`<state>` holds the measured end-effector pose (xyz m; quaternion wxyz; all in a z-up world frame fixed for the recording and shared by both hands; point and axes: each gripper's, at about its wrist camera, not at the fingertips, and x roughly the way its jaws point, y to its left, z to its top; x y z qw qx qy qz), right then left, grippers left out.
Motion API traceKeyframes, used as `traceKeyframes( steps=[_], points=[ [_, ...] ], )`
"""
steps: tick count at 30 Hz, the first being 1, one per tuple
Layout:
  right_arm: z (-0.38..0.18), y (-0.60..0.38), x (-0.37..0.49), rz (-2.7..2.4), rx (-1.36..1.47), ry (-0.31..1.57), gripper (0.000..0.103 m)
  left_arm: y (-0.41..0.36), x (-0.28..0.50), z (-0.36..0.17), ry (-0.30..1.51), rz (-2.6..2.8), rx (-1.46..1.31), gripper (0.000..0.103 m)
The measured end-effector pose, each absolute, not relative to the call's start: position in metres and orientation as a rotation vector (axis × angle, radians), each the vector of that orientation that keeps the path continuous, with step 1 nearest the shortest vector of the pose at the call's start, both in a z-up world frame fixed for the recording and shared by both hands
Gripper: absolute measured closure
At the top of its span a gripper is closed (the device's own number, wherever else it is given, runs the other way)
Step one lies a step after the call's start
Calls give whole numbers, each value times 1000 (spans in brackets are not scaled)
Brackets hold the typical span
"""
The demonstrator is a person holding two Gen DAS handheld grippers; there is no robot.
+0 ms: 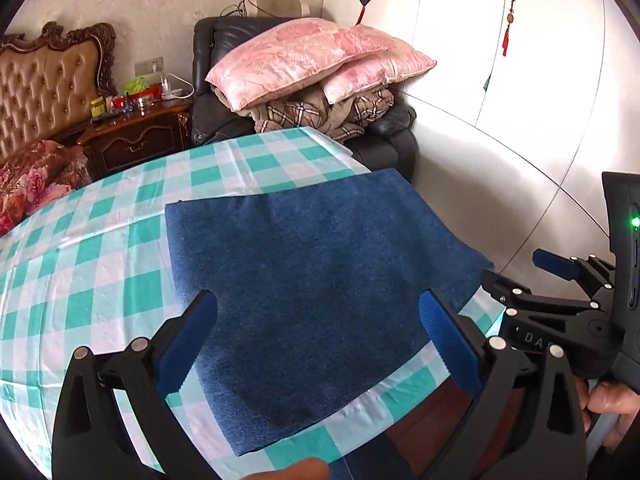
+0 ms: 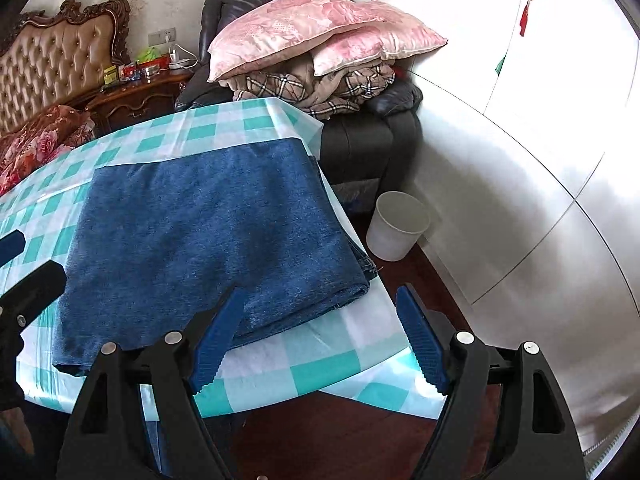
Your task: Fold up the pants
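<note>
The blue denim pants lie folded into a flat rectangle on the green-and-white checked tablecloth, near the table's right corner. They also show in the right wrist view, with stacked layers at the right edge. My left gripper is open and empty, held above the pants' near edge. My right gripper is open and empty, above the table's near right corner beside the pants. The right gripper also shows in the left wrist view.
A dark armchair piled with pink pillows and plaid bedding stands behind the table. A white bin sits on the floor to the right, by white wardrobe doors. A wooden nightstand and bed headboard are at left.
</note>
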<state>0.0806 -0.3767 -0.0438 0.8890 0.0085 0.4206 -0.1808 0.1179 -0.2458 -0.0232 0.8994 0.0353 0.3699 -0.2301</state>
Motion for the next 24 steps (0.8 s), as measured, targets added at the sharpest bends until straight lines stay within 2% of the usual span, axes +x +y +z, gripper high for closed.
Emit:
traceKeyframes(
  steps=[24],
  points=[
    [-41,-378,79,-372,23,870,28,-248,119,-28,803,-489,75,2]
  ],
)
